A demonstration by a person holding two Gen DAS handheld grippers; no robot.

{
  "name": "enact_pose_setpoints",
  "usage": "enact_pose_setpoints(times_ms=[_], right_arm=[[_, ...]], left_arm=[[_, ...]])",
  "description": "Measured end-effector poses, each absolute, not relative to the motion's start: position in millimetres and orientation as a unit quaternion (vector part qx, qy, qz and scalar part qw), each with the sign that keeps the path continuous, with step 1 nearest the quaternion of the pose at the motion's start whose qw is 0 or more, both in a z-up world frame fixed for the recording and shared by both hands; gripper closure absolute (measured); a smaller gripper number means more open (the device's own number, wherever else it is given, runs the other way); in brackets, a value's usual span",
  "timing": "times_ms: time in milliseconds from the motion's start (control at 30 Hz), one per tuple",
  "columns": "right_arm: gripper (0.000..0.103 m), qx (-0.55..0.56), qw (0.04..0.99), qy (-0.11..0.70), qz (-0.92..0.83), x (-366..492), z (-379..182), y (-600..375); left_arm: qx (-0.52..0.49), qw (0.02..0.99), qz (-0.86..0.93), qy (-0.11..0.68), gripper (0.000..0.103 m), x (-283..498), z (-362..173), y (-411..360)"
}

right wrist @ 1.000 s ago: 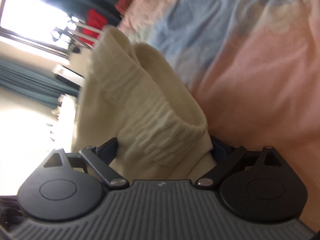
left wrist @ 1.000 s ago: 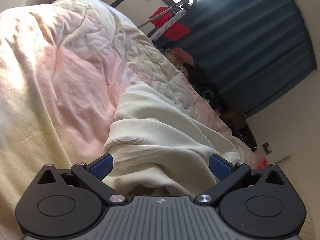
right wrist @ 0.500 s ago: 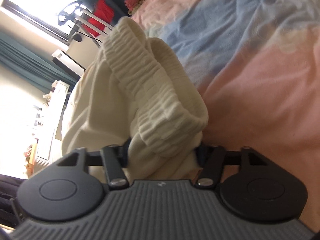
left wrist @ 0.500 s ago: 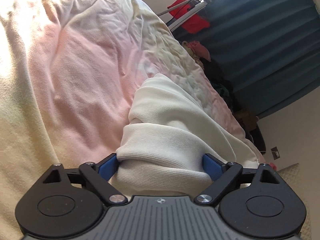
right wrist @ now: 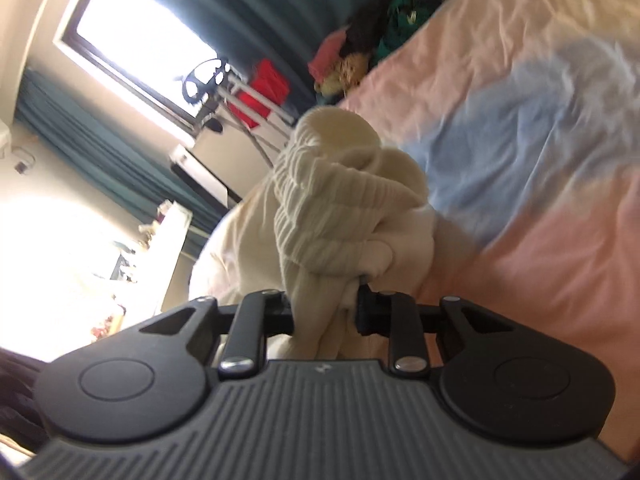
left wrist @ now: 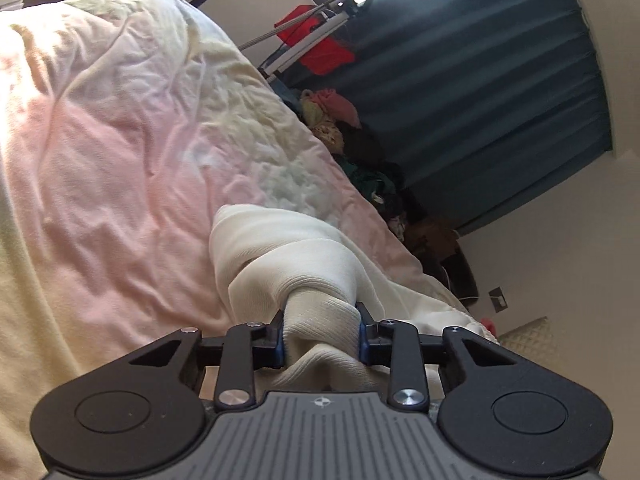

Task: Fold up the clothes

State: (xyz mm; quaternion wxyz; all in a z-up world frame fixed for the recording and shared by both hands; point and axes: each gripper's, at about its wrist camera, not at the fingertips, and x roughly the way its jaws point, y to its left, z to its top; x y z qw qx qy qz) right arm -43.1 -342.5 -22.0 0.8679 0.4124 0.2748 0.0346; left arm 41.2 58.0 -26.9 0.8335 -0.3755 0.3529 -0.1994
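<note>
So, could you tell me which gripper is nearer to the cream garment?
Neither: the left gripper and the right gripper each have a bunch of the cream garment pinched between their closing jaws.

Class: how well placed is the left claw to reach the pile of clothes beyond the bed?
Probably not yet: the left claw is closing on the cream garment, and the bed lies between it and the pile of clothes.

Bed [left wrist: 120, 184] with rumpled pastel cover in pink, cream and pale blue. Dark teal pleated curtains [left wrist: 480, 92]. Bright window [right wrist: 140, 40], overexposed, dark frame. Metal drying rack [left wrist: 316, 36] carrying red cloth [left wrist: 328, 50]. Heap of mixed clothing [left wrist: 360, 148] beside bed. Cream walls [left wrist: 560, 240]; wall socket [left wrist: 497, 299].
</note>
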Motion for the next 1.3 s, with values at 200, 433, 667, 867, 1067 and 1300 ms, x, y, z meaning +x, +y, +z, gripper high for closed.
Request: enact_pose_setpoints(times_ms=[200, 433, 667, 867, 1067, 1300], right_arm=[[0.076, 0.433, 0.868, 0.242, -0.001, -42.7, 15.5, -426.4], [0.076, 0.444, 0.873, 0.186, -0.076, -13.0, 42.7, -563.2], [0.076, 0.434, 0.876, 0.155, -0.141, 34.3, 9.9, -641.7], [0.076, 0.441, 0.862, 0.189, -0.165, 36.8, -73.6, -642.4], [0.075, 0.485, 0.829, 0.218, -0.173, 1.5, -130.9, -619.5], [0.067, 0.545, 0.775, 0.258, -0.188, -25.1, -169.4, -597.4]], left_arm=[[-0.331, 0.841, -0.244, 0.351, 0.073, 81.1, 24.6, -53.0], [-0.288, 0.836, -0.315, 0.346, 0.073, 165.6, 46.8, -229.6], [-0.275, 0.83, -0.326, 0.359, 0.073, 252.7, 4.5, -350.7], [-0.214, 0.826, -0.337, 0.399, 0.072, 273.9, -61.0, -366.9], [-0.158, 0.831, -0.345, 0.406, 0.069, 248.5, -104.0, -335.1], [-0.12, 0.837, -0.321, 0.427, 0.061, 217.4, -118.8, -309.1]])
